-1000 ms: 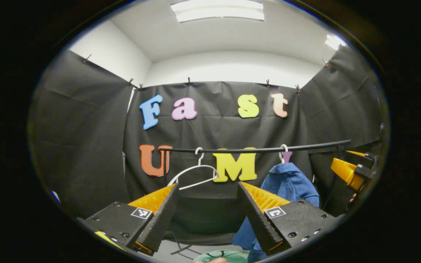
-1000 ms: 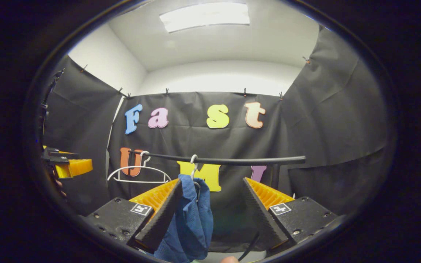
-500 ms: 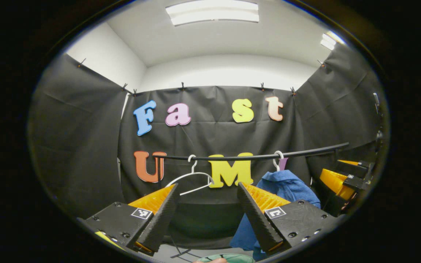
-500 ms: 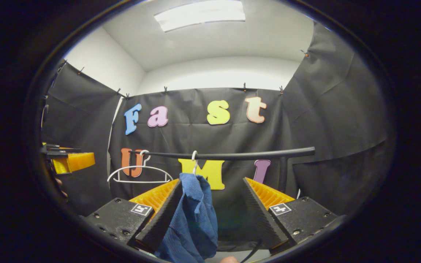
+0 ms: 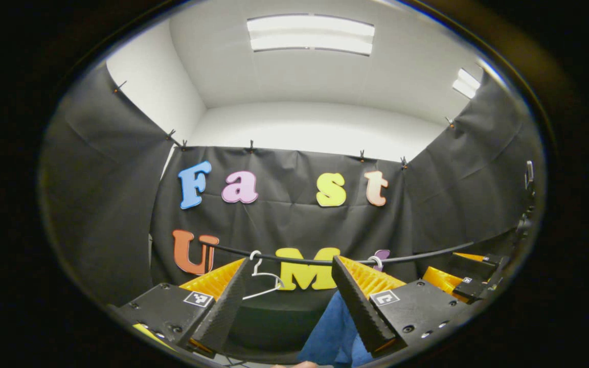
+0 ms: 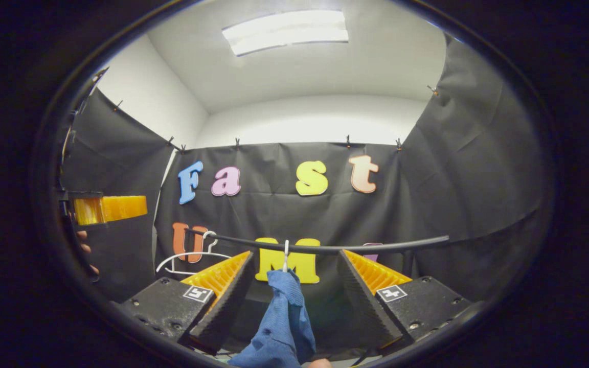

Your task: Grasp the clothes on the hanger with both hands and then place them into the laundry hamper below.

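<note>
rail [image 6: 325, 249] runs across before the back wall | bare hanger [image 6: 192, 254] hooked at its left end | garment [image 6: 281, 327] hangs on a hanger mid-rail, between the right gripper [image 6: 292, 296] fingers, touching neither | left gripper [image 6: 108, 208] far left

A plain blue garment [image 6: 284, 322] is seen on a white hanger [image 6: 285, 254], a second white hanger [image 5: 259, 278] is seen bare on the black rail [image 6: 325, 248], and black-and-white square markers [image 6: 197, 293] are borne by black housings.
</note>
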The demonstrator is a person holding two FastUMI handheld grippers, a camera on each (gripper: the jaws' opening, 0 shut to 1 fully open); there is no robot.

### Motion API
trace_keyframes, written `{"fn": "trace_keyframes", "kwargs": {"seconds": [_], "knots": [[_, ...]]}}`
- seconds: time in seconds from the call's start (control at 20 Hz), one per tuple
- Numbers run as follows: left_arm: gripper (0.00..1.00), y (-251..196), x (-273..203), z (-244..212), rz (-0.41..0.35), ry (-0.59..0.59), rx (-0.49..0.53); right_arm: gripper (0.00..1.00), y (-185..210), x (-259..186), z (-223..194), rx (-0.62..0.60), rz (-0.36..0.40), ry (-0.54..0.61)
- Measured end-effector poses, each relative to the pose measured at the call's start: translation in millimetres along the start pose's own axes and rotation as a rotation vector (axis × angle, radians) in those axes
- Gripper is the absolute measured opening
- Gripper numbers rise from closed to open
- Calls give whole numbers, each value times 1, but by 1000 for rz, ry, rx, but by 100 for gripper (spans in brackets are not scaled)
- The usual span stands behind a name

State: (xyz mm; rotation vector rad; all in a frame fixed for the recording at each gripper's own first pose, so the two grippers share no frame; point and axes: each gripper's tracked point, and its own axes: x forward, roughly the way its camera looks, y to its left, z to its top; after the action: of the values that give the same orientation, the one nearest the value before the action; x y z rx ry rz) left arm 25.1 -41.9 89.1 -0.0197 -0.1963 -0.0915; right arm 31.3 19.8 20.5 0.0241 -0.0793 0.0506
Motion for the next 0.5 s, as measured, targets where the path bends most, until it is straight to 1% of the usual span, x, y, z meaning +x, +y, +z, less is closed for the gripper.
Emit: {"fn": "trace_keyframes", "kwargs": {"seconds": [0.05, 0.15, 0.35, 0.45, 0.5], "knots": [[100, -12, 1, -8, -27, 31, 0, 100, -2, -1, -8, 6, 4, 25], [100, -36, 2, -21, -72, 83, -21, 100, -18, 0, -14, 0, -16, 50], [96, -68, 2, -41, -117, 167, -72, 100, -60, -6, -27, -3, -96, 89], [97, -86, 0, -48, -143, 183, -73, 100, -81, -11, -33, -7, -133, 97], [99, -94, -1, -52, -154, 194, -67, 100, -88, -14, -38, -7, -140, 102]]}}
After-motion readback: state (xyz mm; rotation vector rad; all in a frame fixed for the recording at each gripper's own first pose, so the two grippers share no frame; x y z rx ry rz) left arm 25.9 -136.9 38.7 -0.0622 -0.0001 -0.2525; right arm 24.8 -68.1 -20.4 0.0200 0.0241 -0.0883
